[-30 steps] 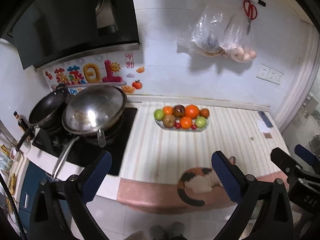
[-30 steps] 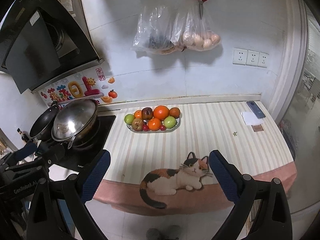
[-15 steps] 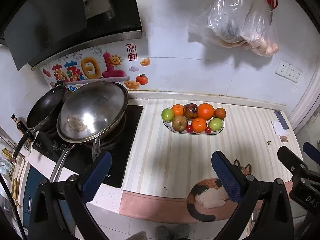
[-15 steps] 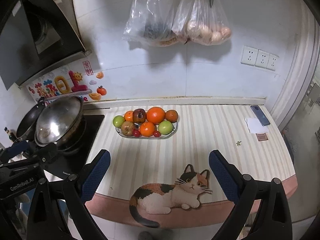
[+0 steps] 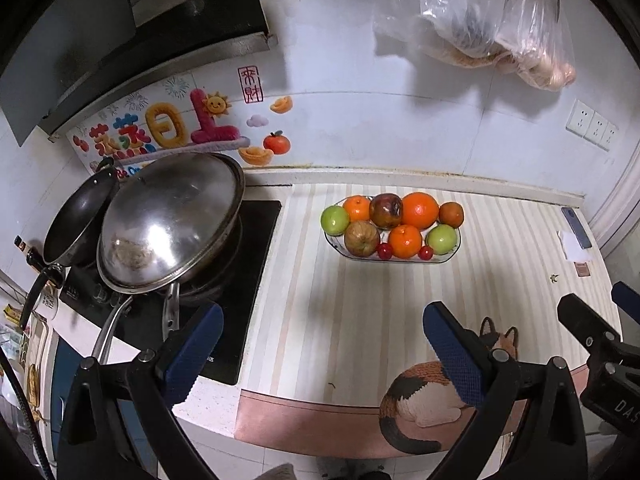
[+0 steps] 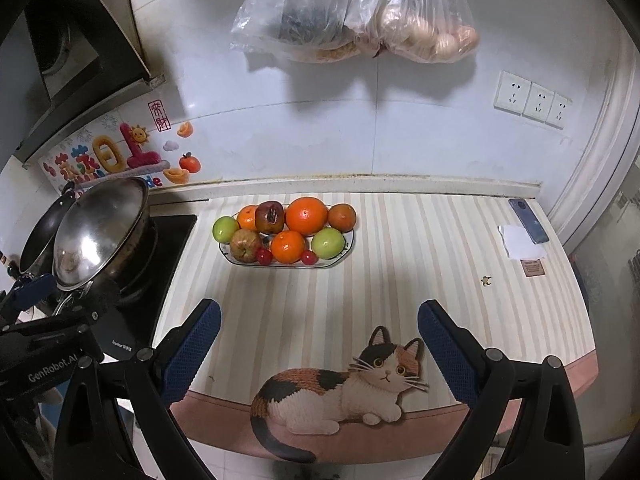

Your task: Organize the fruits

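Both your grippers, left gripper and right gripper: wide apart, empty | fruit plate: straight ahead, long side across | right one looks nearer.

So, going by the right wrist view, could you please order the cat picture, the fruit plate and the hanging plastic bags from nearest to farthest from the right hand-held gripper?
From the right hand-held gripper:
1. Cat picture, on the mat's front edge, just below the open fingers.
2. Fruit plate, farther back on the counter, slightly left.
3. Hanging plastic bags, high on the back wall.
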Tool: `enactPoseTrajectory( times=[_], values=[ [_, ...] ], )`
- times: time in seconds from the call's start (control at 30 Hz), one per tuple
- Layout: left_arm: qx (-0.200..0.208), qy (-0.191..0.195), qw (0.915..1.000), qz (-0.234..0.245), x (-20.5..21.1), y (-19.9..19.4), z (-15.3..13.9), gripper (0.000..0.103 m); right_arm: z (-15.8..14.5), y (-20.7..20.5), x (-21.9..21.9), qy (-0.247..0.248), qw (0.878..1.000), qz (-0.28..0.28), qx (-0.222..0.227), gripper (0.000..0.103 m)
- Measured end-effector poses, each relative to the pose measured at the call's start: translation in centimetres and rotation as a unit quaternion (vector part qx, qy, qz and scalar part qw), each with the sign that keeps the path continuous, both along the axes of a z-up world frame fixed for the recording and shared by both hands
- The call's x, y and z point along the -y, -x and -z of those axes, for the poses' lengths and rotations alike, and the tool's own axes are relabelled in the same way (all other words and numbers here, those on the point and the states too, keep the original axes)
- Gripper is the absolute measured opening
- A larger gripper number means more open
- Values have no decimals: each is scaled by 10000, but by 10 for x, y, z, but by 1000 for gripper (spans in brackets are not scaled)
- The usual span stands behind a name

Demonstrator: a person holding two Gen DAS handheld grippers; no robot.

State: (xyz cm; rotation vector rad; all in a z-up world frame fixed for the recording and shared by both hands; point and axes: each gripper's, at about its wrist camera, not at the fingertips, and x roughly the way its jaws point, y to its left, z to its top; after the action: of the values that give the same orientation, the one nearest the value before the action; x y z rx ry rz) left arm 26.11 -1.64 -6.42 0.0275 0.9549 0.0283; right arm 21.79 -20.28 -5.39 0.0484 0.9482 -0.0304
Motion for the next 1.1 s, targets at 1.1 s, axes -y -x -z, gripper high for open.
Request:
enactPoseTrajectory(
  times=[1.1],
  values=[
    [53,125,9999,19,6,4,-6,102,3,-3,5,38,10000,-31,-23,101]
  ],
)
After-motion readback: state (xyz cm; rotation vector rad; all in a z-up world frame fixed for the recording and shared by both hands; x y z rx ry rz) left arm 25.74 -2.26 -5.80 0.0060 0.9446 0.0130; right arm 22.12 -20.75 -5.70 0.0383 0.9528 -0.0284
